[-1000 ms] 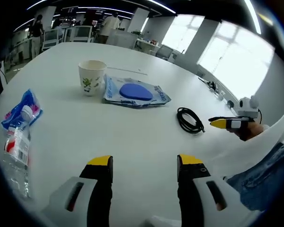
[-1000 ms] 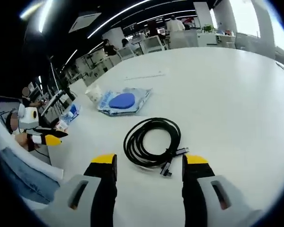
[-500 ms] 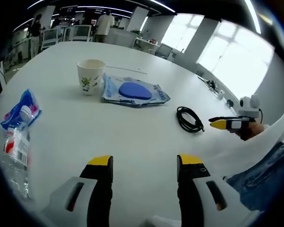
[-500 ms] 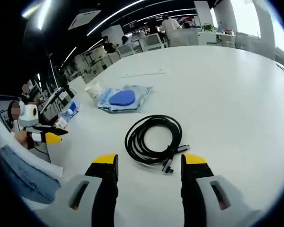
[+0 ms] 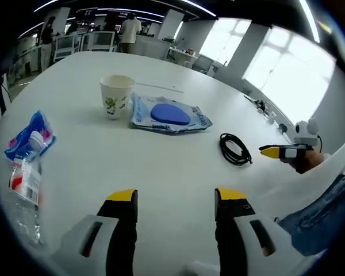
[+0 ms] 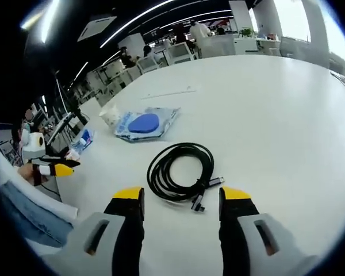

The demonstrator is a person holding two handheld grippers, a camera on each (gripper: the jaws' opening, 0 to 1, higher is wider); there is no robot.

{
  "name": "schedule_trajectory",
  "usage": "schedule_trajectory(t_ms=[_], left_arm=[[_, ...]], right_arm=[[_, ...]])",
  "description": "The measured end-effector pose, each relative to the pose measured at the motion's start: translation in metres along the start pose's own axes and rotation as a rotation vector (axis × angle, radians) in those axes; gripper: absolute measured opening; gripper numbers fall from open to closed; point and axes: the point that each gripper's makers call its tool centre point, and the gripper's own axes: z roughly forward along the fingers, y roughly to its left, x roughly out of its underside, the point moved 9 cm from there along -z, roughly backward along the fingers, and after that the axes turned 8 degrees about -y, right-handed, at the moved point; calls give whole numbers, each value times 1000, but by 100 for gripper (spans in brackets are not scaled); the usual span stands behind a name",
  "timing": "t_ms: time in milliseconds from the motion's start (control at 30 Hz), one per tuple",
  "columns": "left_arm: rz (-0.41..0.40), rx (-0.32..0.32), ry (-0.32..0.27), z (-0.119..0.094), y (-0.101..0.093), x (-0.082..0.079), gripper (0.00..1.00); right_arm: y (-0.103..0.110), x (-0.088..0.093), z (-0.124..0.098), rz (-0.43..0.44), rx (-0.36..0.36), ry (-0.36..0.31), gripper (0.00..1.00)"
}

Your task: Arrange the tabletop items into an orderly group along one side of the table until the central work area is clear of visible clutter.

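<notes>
**Both grippers apart above a scattered white tabletop**

Your left gripper (image 5: 175, 198) sits at the bottom centre of the left gripper view, its yellow-tipped fingers (image 5: 122, 196) spread wide with nothing between them. Ahead of it the white tabletop (image 5: 161, 161) carries the task's things. A paper cup (image 5: 116, 96) stands upright in the upper middle of the frame. Just to its right lies a flat clear packet with a blue disc (image 5: 169, 113) inside. A coiled black cable (image 5: 234, 149) lies right of centre. At the left edge a plastic water bottle (image 5: 25, 184) lies on its side, and a blue and pink wrapper (image 5: 30, 134) lies at its cap end. The right gripper (image 5: 276, 152) shows at the far right of that frame, held in a hand.

In the right gripper view, your right gripper is at the bottom centre, its fingers (image 6: 128, 195) also wide apart and empty. The cable's plug ends lie just above the gap between them, with the coil reaching up to mid-frame. The packet and cup lie beyond, upper left. The left gripper appears at the left edge.
</notes>
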Motion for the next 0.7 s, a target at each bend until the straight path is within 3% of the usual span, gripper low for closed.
schedule_trajectory(t_ms=[167, 500, 700], left_arm=[[-7, -13, -20, 1, 2, -3, 54], [26, -6, 2, 0, 7, -4, 53], [52, -2, 6, 1, 7, -8, 52]], right_arm=[[-2, 2, 4, 19, -1, 4, 51], [2, 2, -2, 30, -7, -22, 51], [-9, 11, -6, 98, 28, -19, 51]])
